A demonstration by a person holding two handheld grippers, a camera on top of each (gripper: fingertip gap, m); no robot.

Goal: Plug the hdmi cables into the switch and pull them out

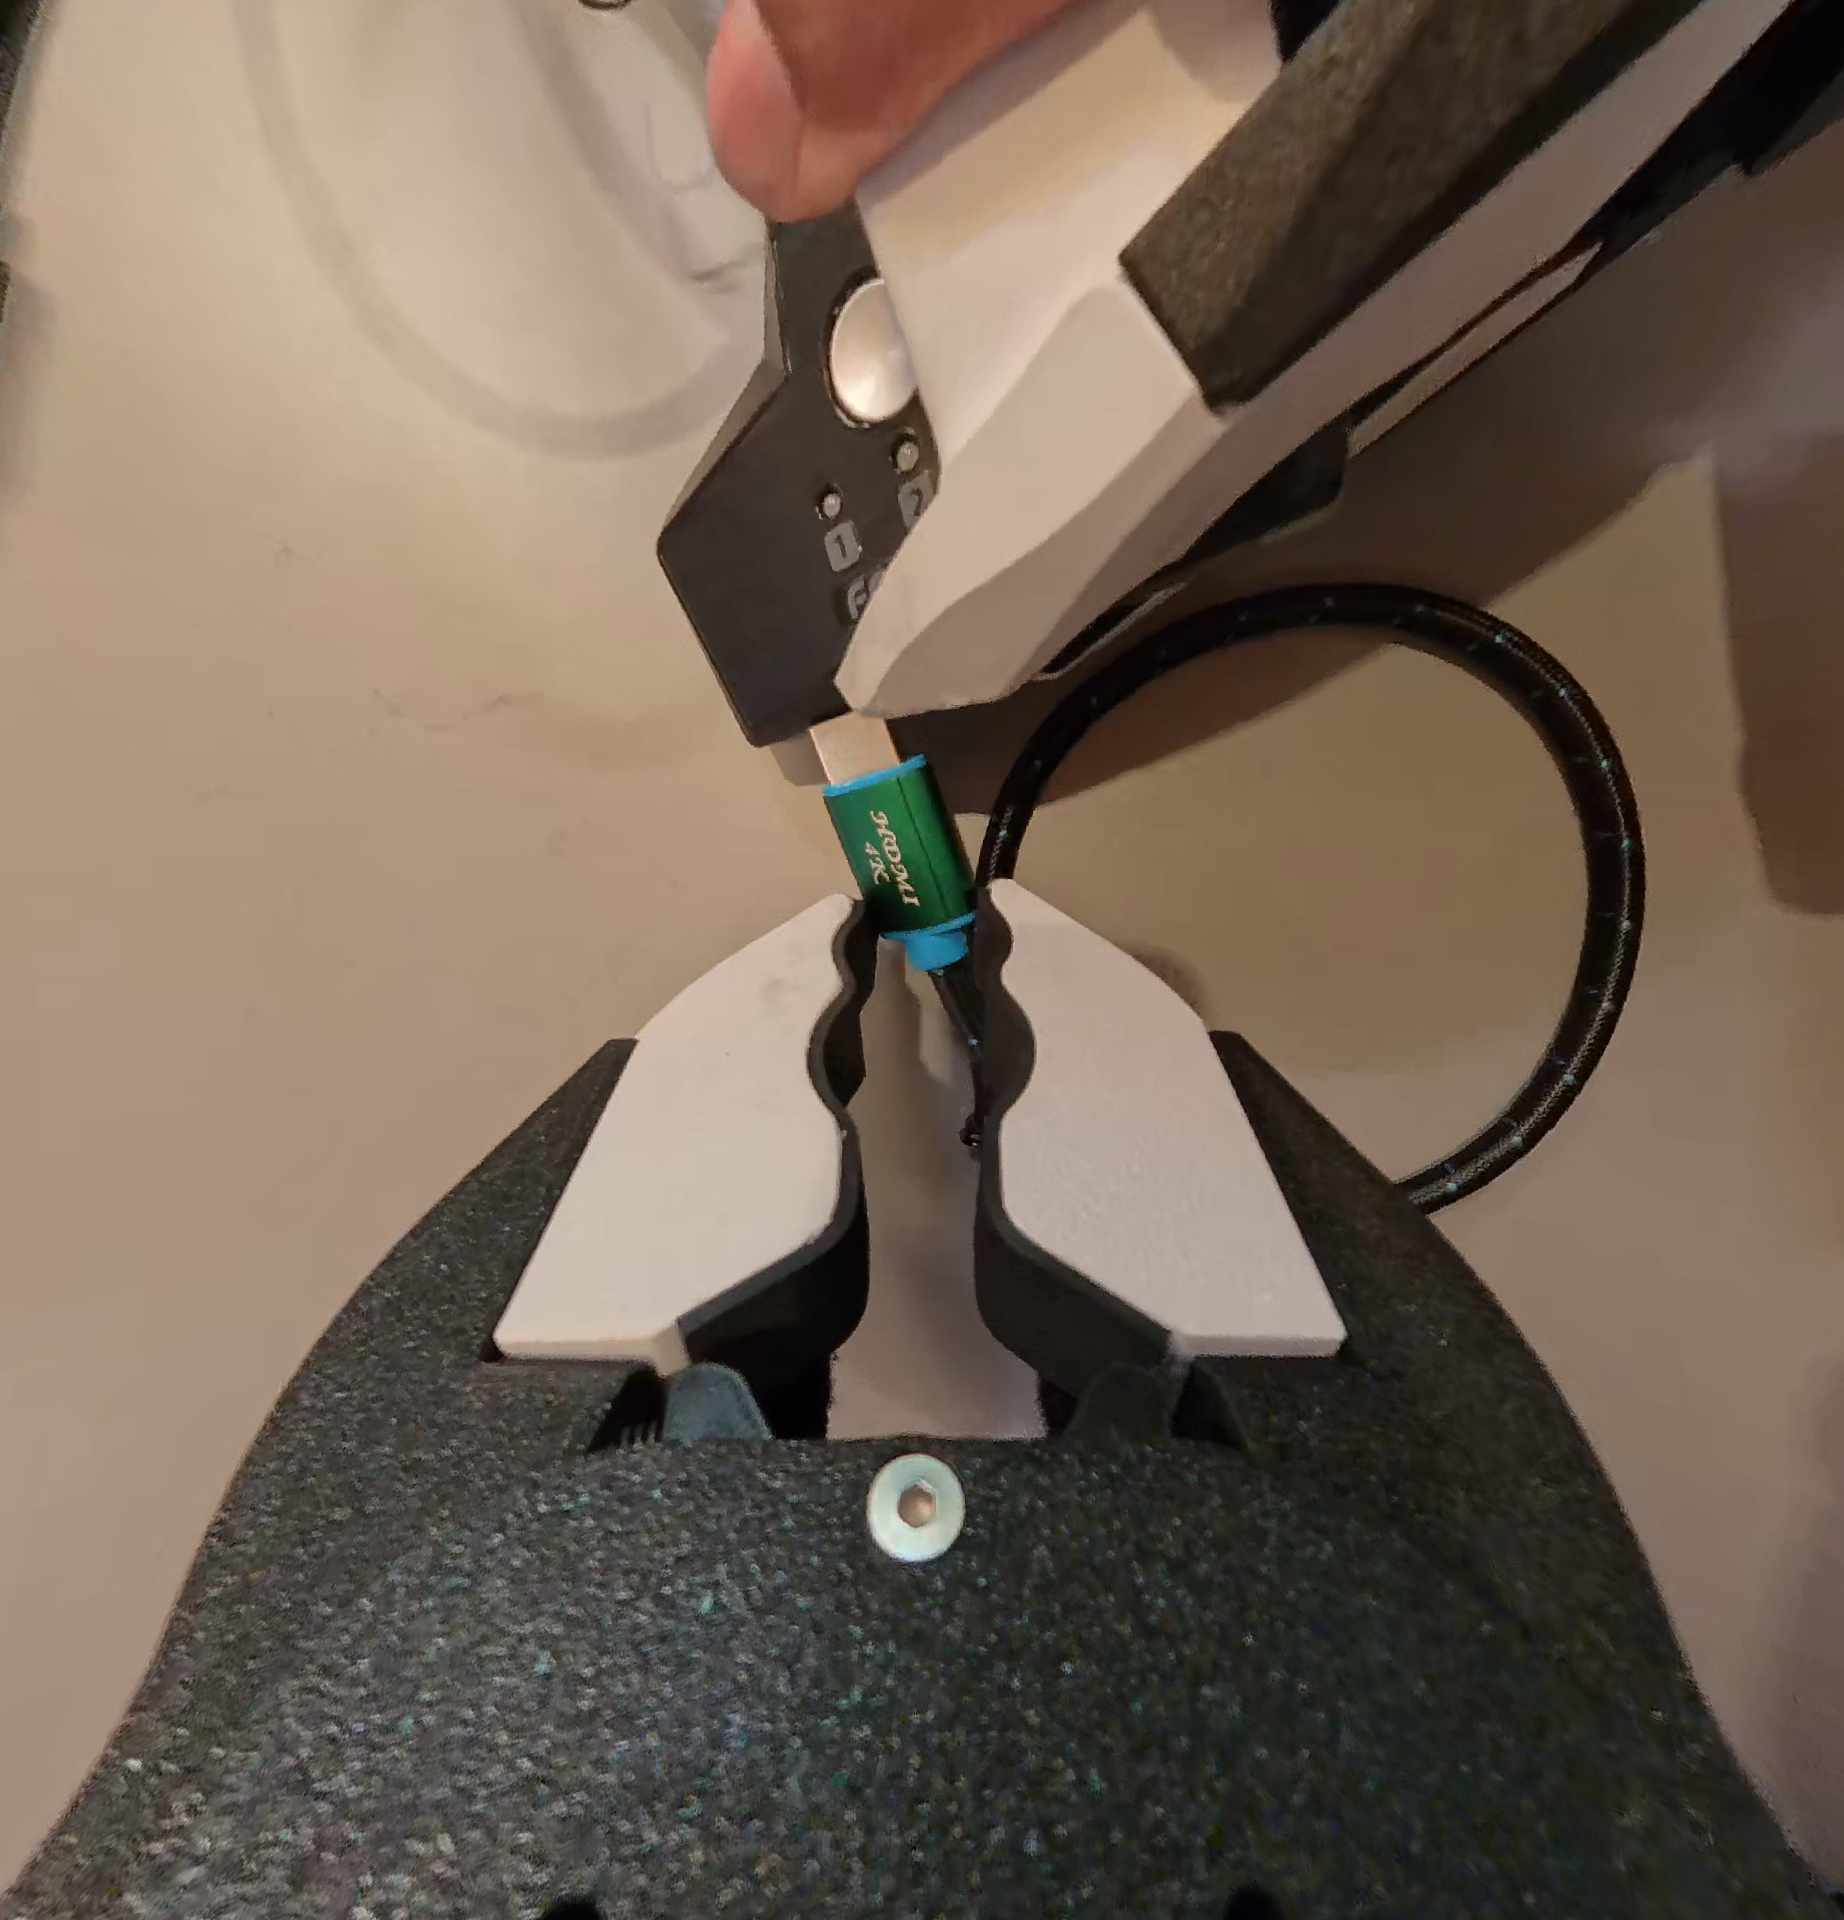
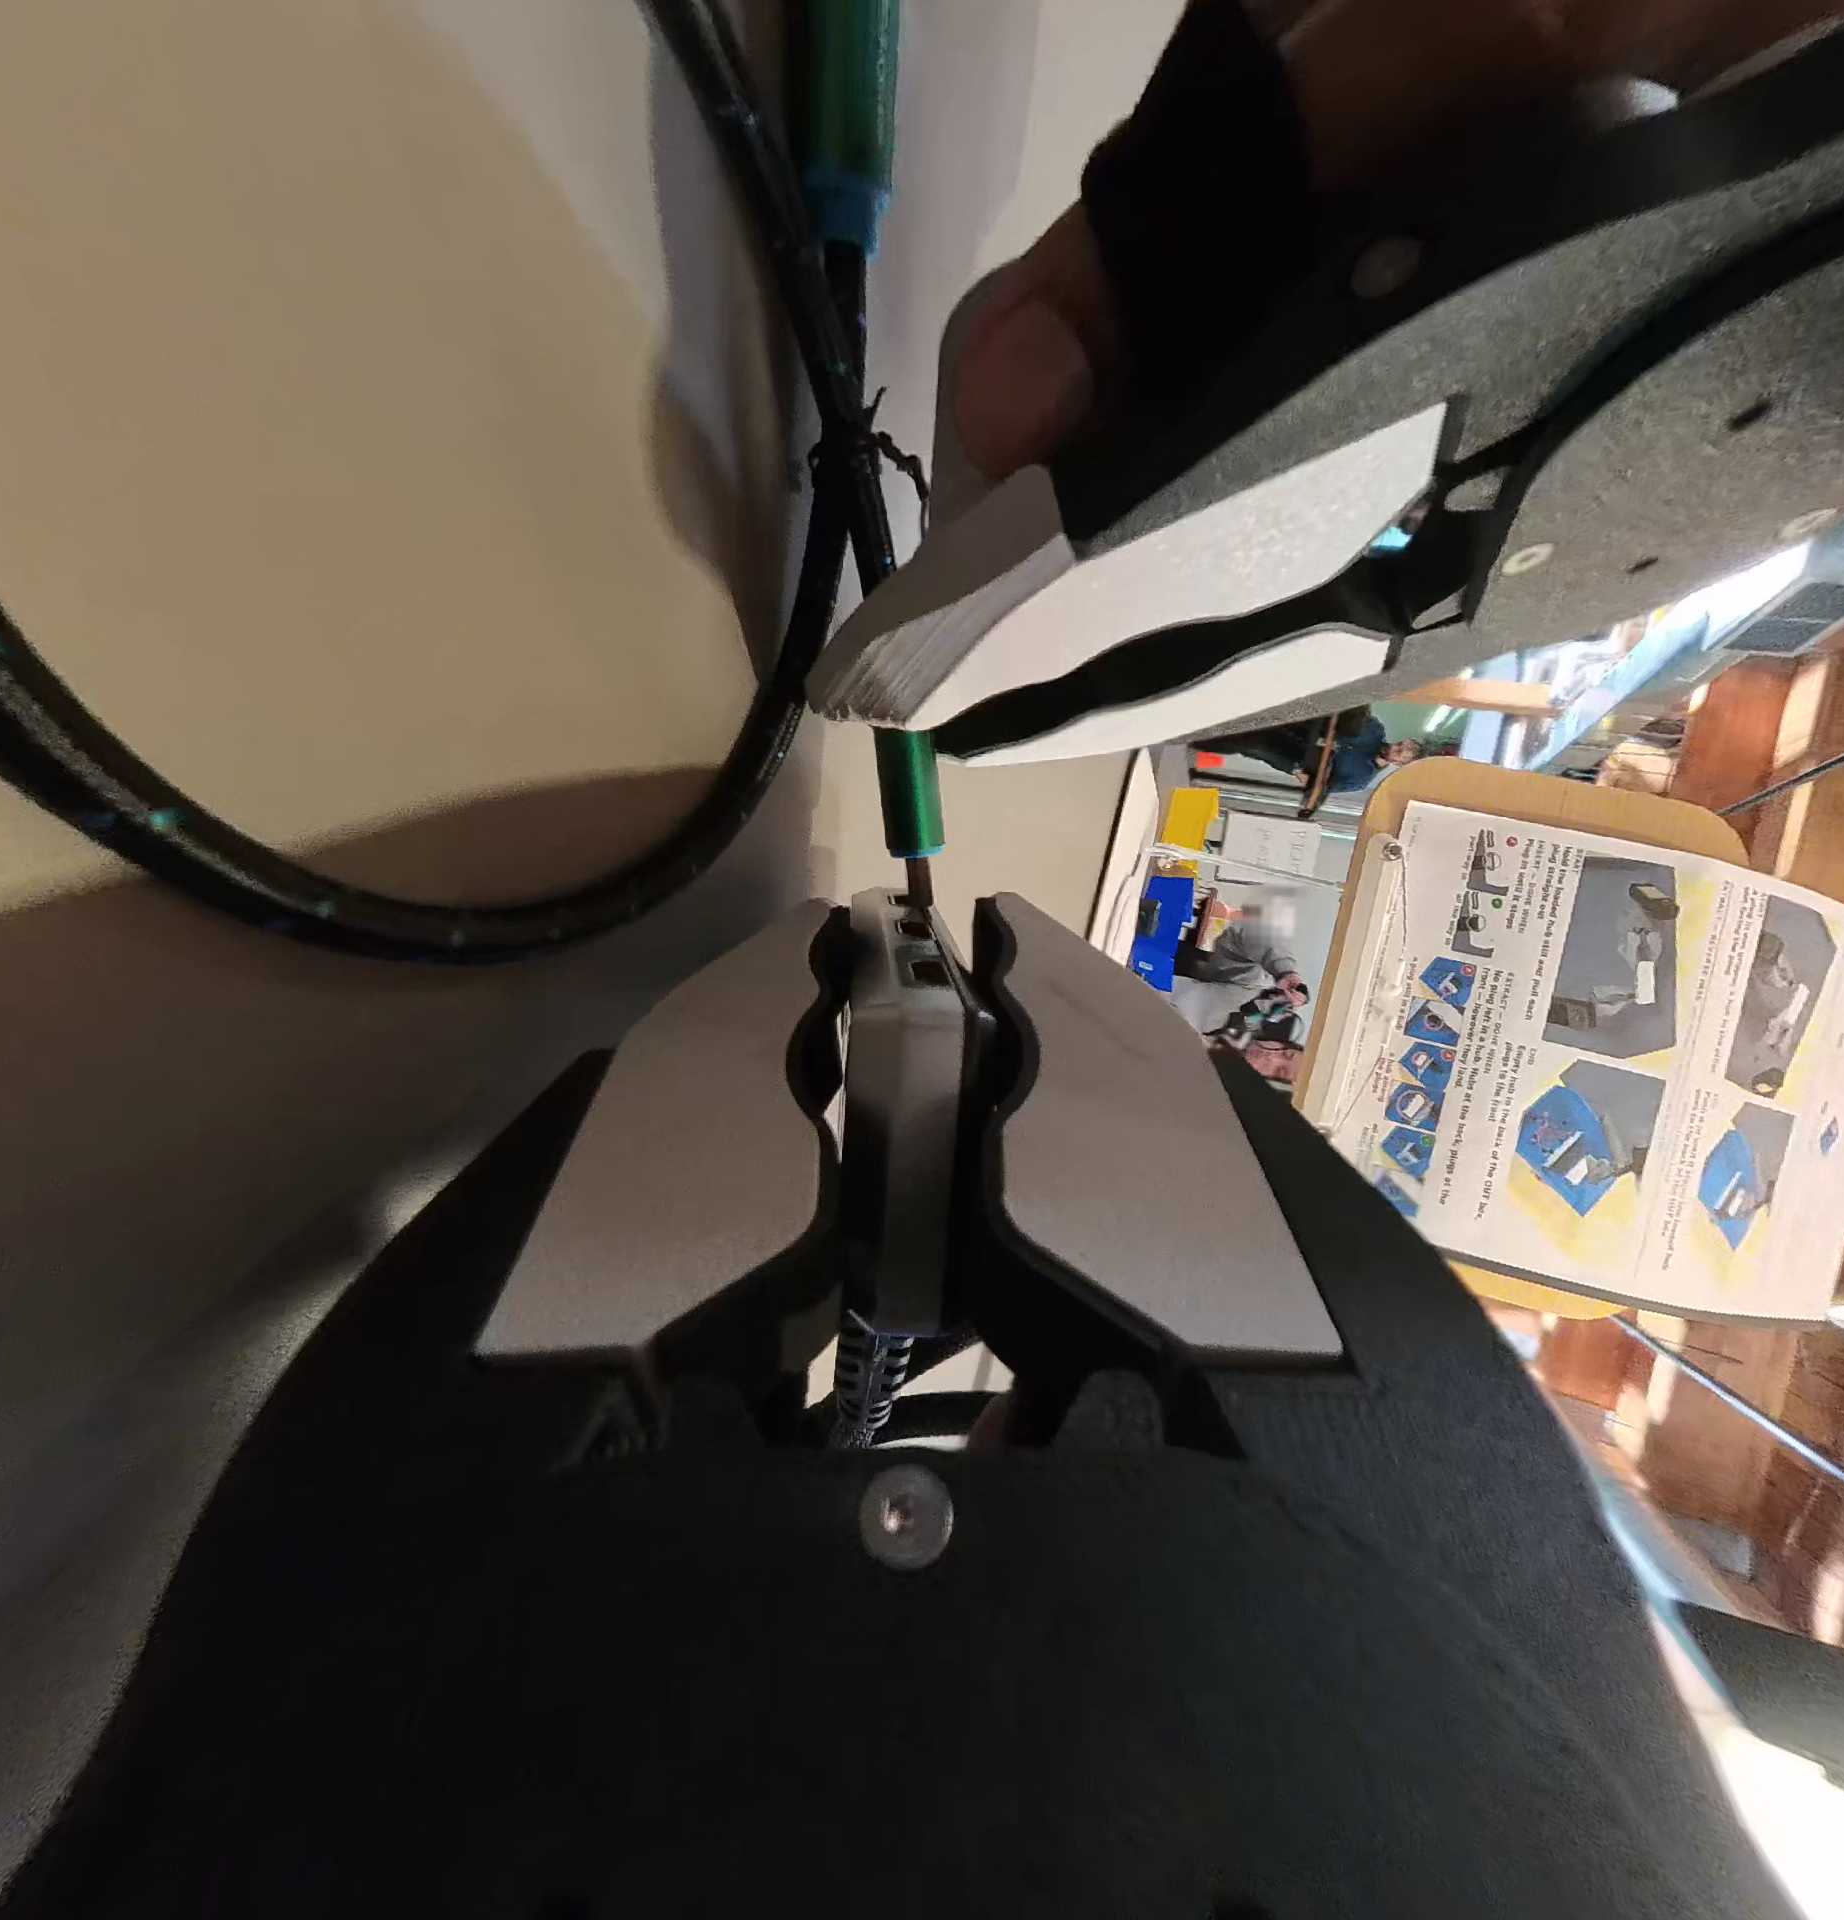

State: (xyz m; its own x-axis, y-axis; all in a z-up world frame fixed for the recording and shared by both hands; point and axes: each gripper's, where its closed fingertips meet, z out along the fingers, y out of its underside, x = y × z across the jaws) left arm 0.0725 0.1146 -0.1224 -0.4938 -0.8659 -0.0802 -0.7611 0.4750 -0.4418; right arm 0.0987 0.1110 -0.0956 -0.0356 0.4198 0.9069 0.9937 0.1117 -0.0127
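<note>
In the left wrist view my left gripper [image 1: 923,914] is shut on the rear of a green plug [image 1: 897,852], just above its blue collar. The plug's metal tip [image 1: 850,750] sits partly inside a port of a black hub [image 1: 762,582]. My right gripper [image 1: 882,681] holds that hub from the upper right, with a thumb above it. In the right wrist view my right gripper [image 2: 902,925] is shut on the hub [image 2: 902,1039], edge-on between the pads. The green plug [image 2: 910,795] meets the hub's end port, and the left gripper [image 2: 876,696] grips it from above.
The plug's black braided cable [image 1: 1604,883] loops over the beige table [image 1: 274,727] and shows in the right wrist view [image 2: 378,914]. A second green plug [image 2: 845,104] lies at the top. A clipboard with a printed sheet [image 2: 1624,1039] and blue bins [image 2: 1167,914] stand to the right. Left and right tips are no more than a few centimetres apart.
</note>
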